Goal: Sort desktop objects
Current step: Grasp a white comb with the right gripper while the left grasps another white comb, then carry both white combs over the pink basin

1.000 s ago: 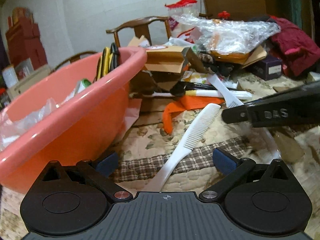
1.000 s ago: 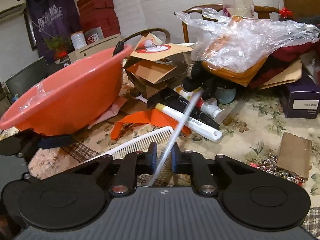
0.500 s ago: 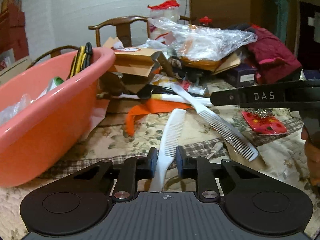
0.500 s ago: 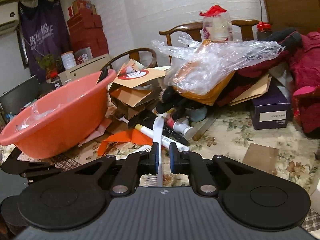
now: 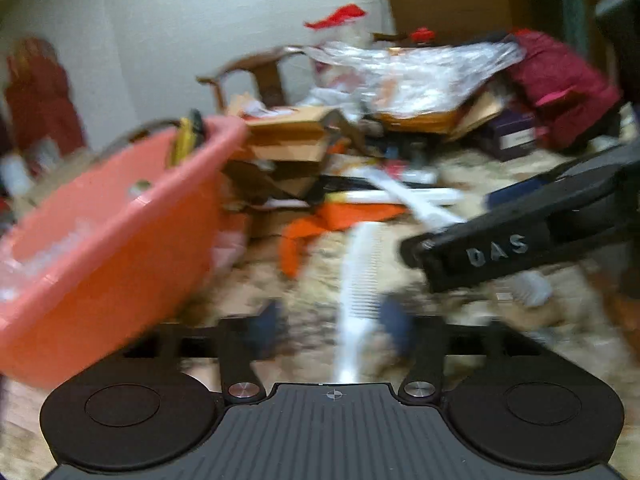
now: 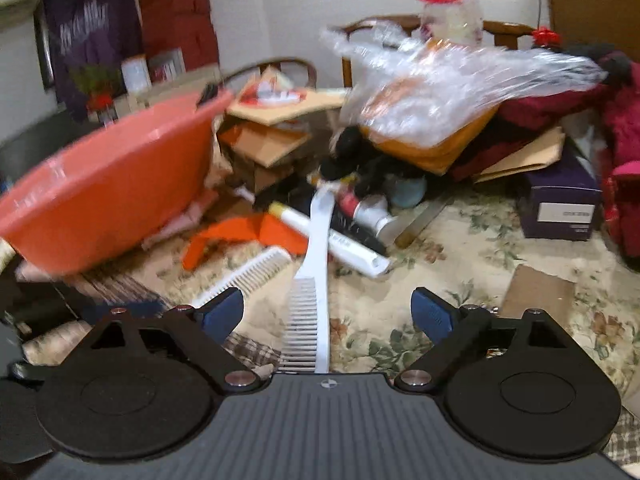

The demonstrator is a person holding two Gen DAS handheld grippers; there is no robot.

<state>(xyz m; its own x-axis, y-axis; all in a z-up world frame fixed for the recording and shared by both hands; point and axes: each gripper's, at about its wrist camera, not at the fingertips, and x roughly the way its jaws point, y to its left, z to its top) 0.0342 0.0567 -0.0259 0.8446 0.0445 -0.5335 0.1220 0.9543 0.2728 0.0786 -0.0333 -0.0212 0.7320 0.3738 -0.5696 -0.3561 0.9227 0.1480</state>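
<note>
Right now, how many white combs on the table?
2. One comb lies between the right gripper's open jaws; the other comb lies left of it, near the basin. Clutter could hide more.

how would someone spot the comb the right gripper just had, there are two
Start at the big orange plastic basin. Right of it two white plastic combs lie on the floral cloth. Yours is the long white comb between the right gripper's open jaws, pointing away; the other comb slants left.
</note>
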